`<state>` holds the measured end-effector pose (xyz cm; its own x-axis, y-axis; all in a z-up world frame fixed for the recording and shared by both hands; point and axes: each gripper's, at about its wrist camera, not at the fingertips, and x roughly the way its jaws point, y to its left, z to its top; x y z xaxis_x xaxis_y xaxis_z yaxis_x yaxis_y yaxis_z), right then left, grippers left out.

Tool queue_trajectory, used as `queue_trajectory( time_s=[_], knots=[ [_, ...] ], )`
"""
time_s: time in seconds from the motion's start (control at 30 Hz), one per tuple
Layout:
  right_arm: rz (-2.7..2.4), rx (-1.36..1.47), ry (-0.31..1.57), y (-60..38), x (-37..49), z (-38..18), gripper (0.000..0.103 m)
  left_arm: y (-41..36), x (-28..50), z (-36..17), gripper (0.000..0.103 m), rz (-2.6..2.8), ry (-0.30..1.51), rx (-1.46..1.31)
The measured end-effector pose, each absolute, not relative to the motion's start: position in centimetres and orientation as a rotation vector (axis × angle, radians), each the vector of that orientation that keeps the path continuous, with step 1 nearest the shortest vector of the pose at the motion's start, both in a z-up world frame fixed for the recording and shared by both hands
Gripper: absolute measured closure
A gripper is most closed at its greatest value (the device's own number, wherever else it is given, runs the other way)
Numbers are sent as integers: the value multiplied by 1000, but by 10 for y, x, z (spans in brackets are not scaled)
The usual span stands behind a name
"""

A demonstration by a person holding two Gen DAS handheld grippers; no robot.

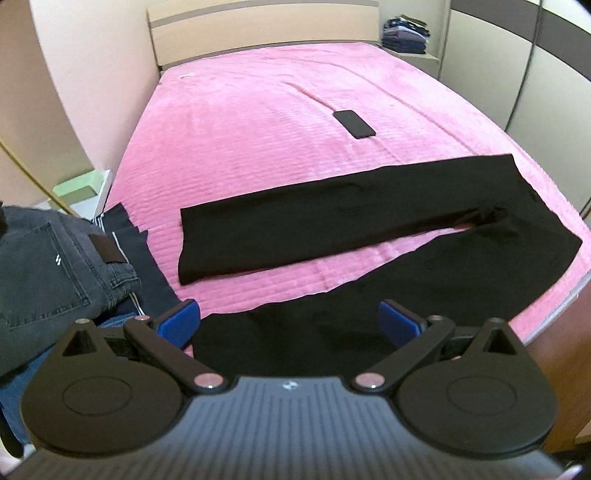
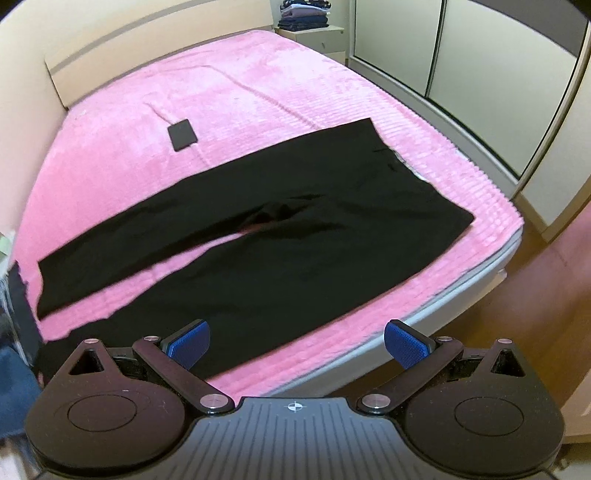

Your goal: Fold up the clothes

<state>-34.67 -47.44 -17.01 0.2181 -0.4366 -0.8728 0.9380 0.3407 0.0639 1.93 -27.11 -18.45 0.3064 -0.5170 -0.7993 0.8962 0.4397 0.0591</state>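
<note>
A pair of black trousers point(image 1: 332, 225) lies spread flat on the pink bed point(image 1: 240, 140), legs apart and pointing left, waist at the right near the bed's edge. It also shows in the right wrist view point(image 2: 295, 236). My left gripper point(image 1: 290, 321) is open and empty, hovering over the near trouser leg. My right gripper point(image 2: 297, 345) is open and empty, above the near leg's lower edge by the bed's front edge point(image 2: 369, 369).
A black phone point(image 1: 354, 123) lies on the bed behind the trousers, also in the right wrist view point(image 2: 181, 134). Grey jeans point(image 1: 48, 258) and other dark clothes are piled at the left. A nightstand with stacked clothes point(image 1: 406, 35) and wardrobe doors point(image 2: 480, 74) stand at the right.
</note>
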Motion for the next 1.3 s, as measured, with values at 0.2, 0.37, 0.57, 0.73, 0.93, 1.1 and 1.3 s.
queue_trajectory(
  time_s=[0.2, 0.37, 0.57, 0.73, 0.93, 1.1, 1.3],
  knots=[
    [-1099, 683, 935, -468, -357, -176, 0, -263, 16, -194, 2, -977, 833, 576],
    [-1100, 671, 959, -463, -355, -179, 0, -248, 10, -202, 2, -967, 848, 597],
    [-1068, 645, 988, -456, -344, -183, 0, -238, 7, -204, 2, -958, 855, 612],
    [-1048, 656, 997, -453, -344, -190, 0, -236, 5, -203, 2, -953, 848, 619],
    [-1052, 671, 994, -451, -347, -193, 0, -238, 3, -203, 2, -957, 840, 628],
    [-1059, 675, 995, -450, -346, -193, 0, -240, 3, -205, 2, -965, 835, 631],
    [-1062, 674, 1004, -451, -343, -194, 0, -243, 4, -206, 2, -977, 823, 645]
  ],
)
